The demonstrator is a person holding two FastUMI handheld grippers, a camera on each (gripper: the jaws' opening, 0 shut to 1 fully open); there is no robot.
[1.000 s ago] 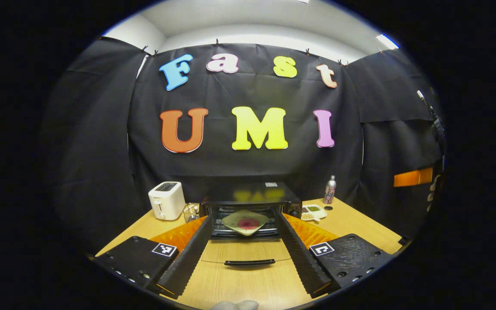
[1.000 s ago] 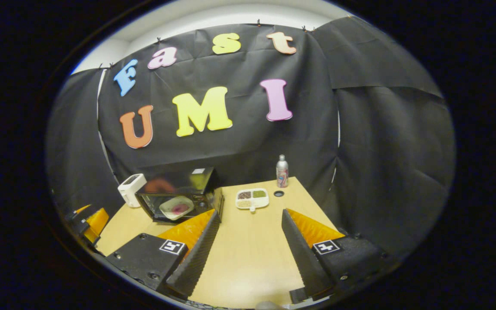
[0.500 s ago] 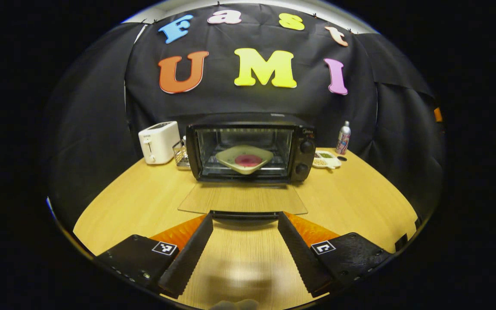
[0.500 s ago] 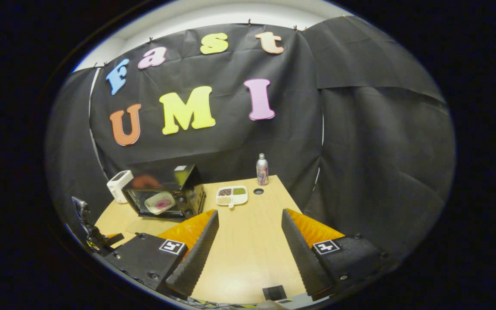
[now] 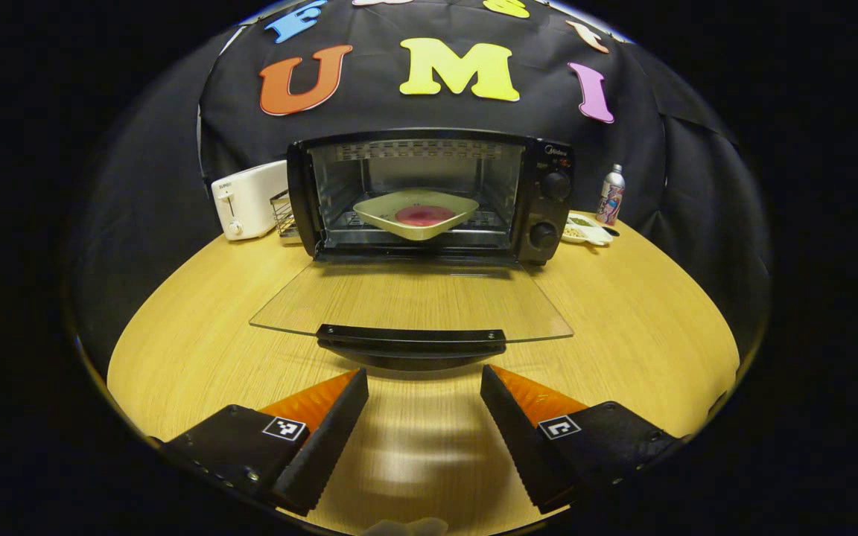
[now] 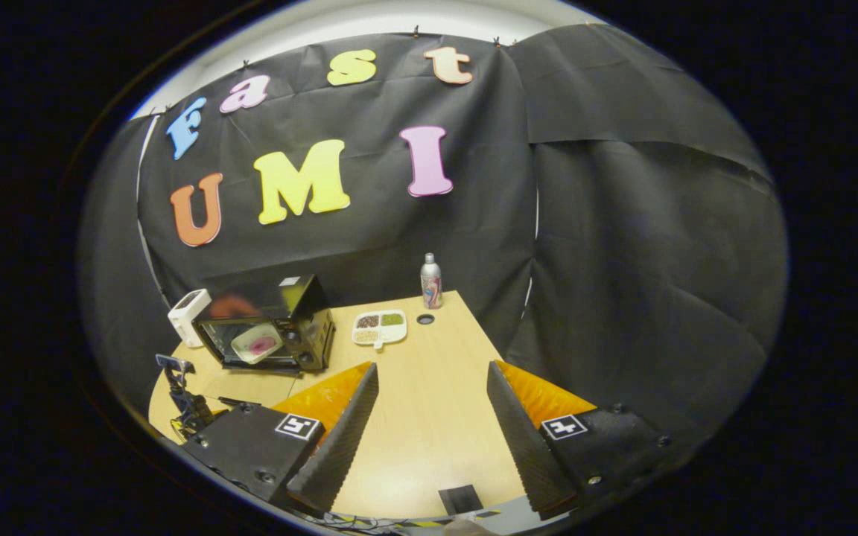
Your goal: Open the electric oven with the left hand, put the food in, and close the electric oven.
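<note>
The black electric oven [image 5: 429,195] stands open, its glass door [image 5: 410,298] folded down flat over the table. Inside on the rack sits a pale square plate with red food [image 5: 415,214]. The door's black handle [image 5: 410,339] lies just beyond my left gripper [image 5: 423,380], which is open and holds nothing. In the right gripper view the oven [image 6: 265,327] and plate [image 6: 256,345] are far off to the left. My right gripper [image 6: 433,372] is open and empty over the table. The left gripper [image 6: 183,394] shows small at the far left there.
A white toaster [image 5: 246,199] and a small wire rack stand left of the oven. A divided snack tray [image 5: 585,231] and a metal bottle [image 5: 611,195] sit to its right. Black cloth walls close in the wooden table [image 5: 623,327].
The left gripper has come down low, facing the open oven; the door handle now sits bigger and just ahead of its fingertips. The right gripper has drawn back, so the oven looks smaller.
</note>
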